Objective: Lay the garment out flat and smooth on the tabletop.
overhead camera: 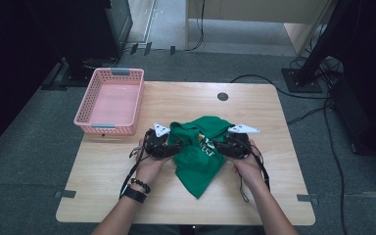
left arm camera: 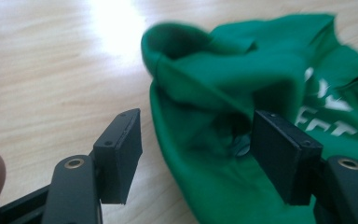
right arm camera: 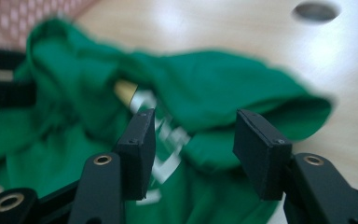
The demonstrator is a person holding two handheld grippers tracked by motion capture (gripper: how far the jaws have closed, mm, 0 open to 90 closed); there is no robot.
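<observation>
A crumpled green garment (overhead camera: 200, 152) with white lettering lies in the middle of the wooden table (overhead camera: 279, 166). My left gripper (overhead camera: 178, 146) sits low at the cloth's left edge, and my right gripper (overhead camera: 219, 145) at its right edge. In the left gripper view the gripper (left arm camera: 196, 144) is open; the green cloth (left arm camera: 223, 88) bulges into the gap from the right and bare wood shows on the left. In the right gripper view the gripper (right arm camera: 193, 144) is open around a fold of the garment (right arm camera: 214, 88), and neither pad presses on it.
An empty pink basket (overhead camera: 110, 100) stands at the table's back left corner. A round dark cable hole (overhead camera: 223, 96) sits near the far edge. Bare wood lies in front of and to both sides of the garment.
</observation>
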